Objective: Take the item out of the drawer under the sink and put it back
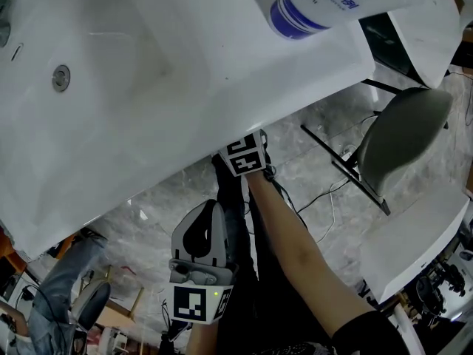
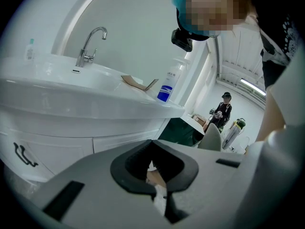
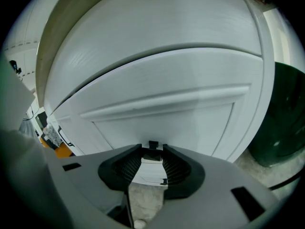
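Your right tongs [image 3: 153, 148] stand wide around the small dark handle [image 3: 153, 144] of the drawer [image 3: 171, 111]; close off-centre and they may slip off. Left tongs [image 2: 152, 143] sit closed, empty.

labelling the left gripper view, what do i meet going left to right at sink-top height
small bottle → faucet → brown cardboard piece → blue-labelled bottle → person standing in the background
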